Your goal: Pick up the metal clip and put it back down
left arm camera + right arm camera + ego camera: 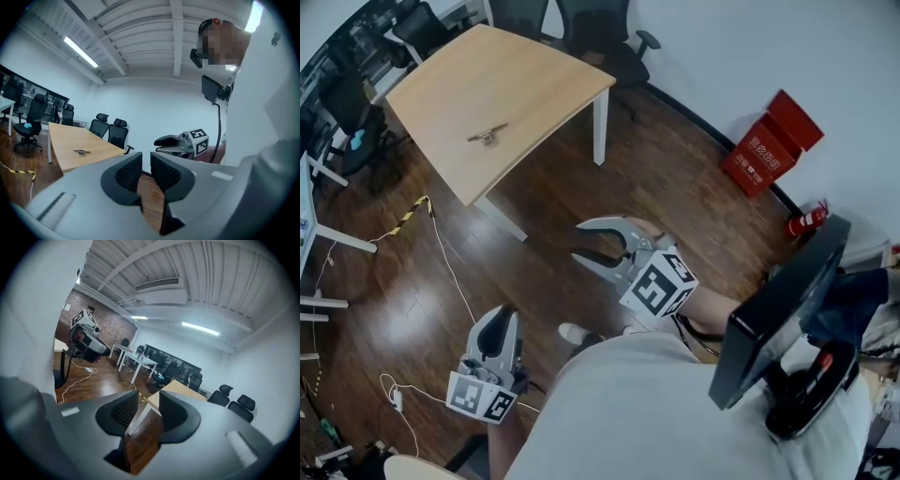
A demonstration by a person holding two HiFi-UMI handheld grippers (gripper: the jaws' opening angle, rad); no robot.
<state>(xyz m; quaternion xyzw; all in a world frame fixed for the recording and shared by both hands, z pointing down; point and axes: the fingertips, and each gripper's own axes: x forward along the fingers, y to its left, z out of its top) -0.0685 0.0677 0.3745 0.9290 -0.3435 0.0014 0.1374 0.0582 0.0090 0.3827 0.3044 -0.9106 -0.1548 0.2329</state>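
The metal clip [487,134] lies flat on the light wooden table [534,75], near its front edge; it also shows as a small piece [81,151] in the left gripper view. My right gripper [578,240] hangs over the dark wood floor, well short of the table, jaws spread and empty [148,401]. Low by my left side, my left gripper [497,323] points the same way; its jaws [146,161] stand a narrow gap apart with nothing between them. Both are far from the clip.
Black office chairs [595,28] stand behind the table. A red box [773,141] and a fire extinguisher [806,221] sit by the wall at right. A yellow-black cable [408,214] and white cables [441,394] run across the floor at left.
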